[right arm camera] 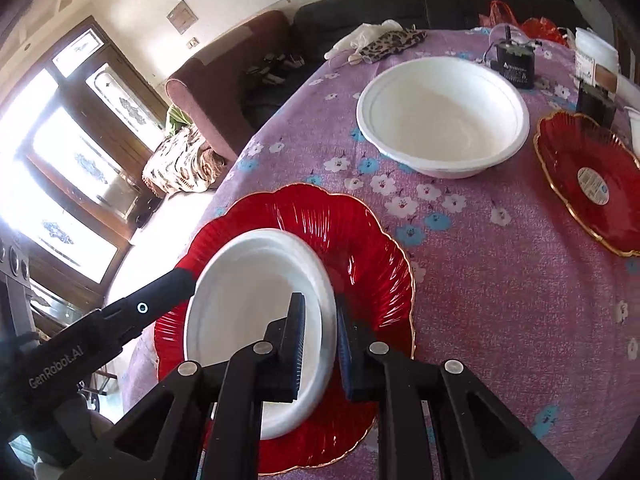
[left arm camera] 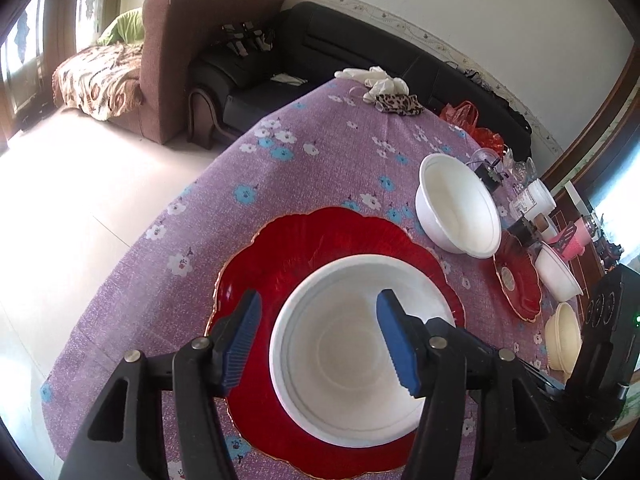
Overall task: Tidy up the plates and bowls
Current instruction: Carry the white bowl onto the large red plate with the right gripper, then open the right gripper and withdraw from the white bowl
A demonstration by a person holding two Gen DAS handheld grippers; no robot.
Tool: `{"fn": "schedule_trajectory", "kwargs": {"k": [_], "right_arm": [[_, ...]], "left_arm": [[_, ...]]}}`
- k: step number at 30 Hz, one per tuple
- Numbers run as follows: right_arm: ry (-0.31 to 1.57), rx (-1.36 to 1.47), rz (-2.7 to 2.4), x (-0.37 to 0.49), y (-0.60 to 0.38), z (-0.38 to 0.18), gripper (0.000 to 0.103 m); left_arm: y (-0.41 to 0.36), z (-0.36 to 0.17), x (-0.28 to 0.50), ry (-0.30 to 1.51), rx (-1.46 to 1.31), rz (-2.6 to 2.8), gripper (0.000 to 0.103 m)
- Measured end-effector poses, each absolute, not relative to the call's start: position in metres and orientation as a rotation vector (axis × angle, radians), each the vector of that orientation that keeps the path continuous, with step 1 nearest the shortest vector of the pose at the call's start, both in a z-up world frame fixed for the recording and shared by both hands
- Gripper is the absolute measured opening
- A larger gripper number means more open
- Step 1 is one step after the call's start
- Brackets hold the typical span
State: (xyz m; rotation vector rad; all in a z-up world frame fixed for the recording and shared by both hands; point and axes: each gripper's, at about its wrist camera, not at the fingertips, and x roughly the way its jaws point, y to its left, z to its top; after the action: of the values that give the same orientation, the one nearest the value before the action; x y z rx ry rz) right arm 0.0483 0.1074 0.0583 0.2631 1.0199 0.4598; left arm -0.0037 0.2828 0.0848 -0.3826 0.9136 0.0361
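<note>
Right now my right gripper (right arm camera: 320,344) is clamped on the rim of a white bowl (right arm camera: 256,320), one pad (right arm camera: 297,344) inside the bowl and the other on its outer wall. That bowl sits tilted in the right wrist view, over a big red plate (right arm camera: 360,248) with a scalloped gold edge. I cannot tell whether its base touches the plate.

My left gripper (left arm camera: 318,338) hangs above the same bowl (left arm camera: 352,344) with its blue pads (left arm camera: 244,336) spread wide apart and nothing between them. One pad lies over the red plate (left arm camera: 304,240), the other over the bowl's hollow. In the right wrist view the left gripper's black arm (right arm camera: 120,320) comes in from the left and reaches the bowl's far rim.

Further out, the plate rests on a purple flowered tablecloth (left arm camera: 320,152). A second white bowl (right arm camera: 440,116) stands upright on the cloth, well apart from the first. Beside it, to the right, lies a second red plate (right arm camera: 592,184) with a round label in its middle. Past that, in the left wrist view, stand a smaller white bowl (left arm camera: 558,276) and a cream bowl (left arm camera: 564,340) near the table's edge.

At the far end of the table lie a white cloth (left arm camera: 376,80) and a leopard-print pouch (left arm camera: 400,104), touching each other. A brown armchair (left arm camera: 192,52) and a black sofa (left arm camera: 360,48) stand beyond the table.
</note>
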Motion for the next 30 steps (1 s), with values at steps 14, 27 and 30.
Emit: {"fn": "schedule_trajectory", "kwargs": {"k": [14, 27, 30], "right_arm": [[0.888, 0.309, 0.429, -0.001, 0.035, 0.076, 0.029], [0.854, 0.367, 0.204, -0.037, -0.118, 0.055, 0.031], [0.832, 0.402, 0.135, -0.046, -0.157, 0.057, 0.030]], "left_arm": [[0.215, 0.156, -0.078, 0.472, -0.219, 0.096, 0.100], [0.116, 0.144, -0.077, 0.521, -0.095, -0.072, 0.103], [0.100, 0.138, -0.075, 0.543, -0.085, -0.102, 0.103]]}}
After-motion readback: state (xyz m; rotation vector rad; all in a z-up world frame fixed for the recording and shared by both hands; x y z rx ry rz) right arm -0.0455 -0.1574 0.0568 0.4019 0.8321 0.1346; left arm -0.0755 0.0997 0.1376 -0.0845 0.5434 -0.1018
